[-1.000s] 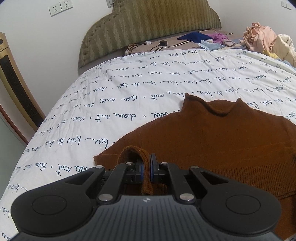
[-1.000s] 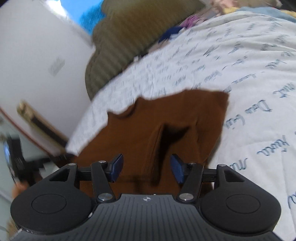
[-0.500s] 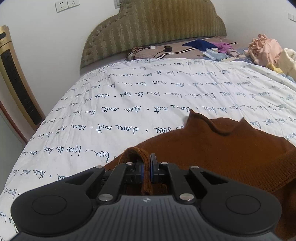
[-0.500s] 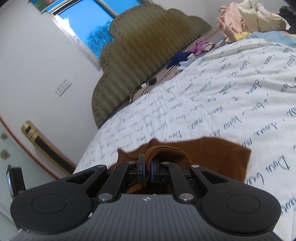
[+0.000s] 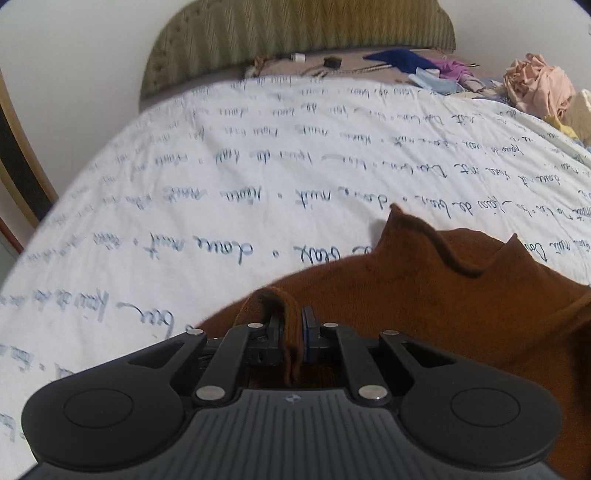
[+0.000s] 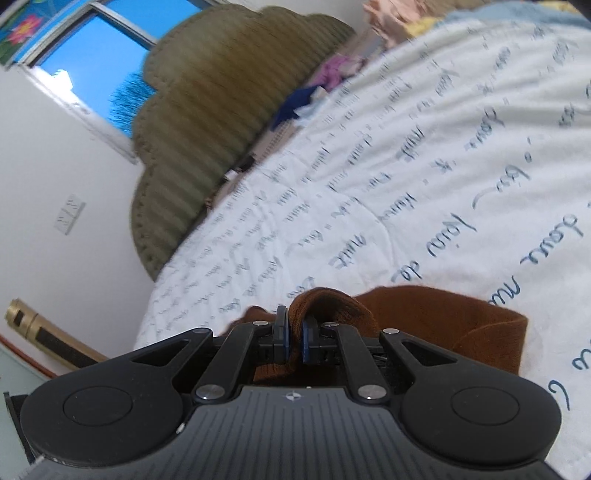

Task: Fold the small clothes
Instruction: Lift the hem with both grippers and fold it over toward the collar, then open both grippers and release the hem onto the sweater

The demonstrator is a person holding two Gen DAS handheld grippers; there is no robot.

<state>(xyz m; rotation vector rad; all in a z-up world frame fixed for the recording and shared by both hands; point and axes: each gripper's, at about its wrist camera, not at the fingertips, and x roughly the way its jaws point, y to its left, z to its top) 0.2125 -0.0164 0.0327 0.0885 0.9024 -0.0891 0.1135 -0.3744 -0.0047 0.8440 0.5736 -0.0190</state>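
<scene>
Brown sweater (image 5: 424, 306) on bed, L gripper (image 5: 291, 332) & R gripper (image 6: 294, 334) both pinching edges

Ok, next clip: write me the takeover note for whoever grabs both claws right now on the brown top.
Left claw: shut on a pinch of the brown knit top.
Right claw: a thicker bunch of the same top between its pads, jaws opening slightly.
Top lies on the script-printed quilt, neckline toward the headboard.
Unfolded clothes pile sits at the far right of the bed.
Done: both edges gripped.
Left: carry the fold over, flatten, release, then the pile.
</scene>
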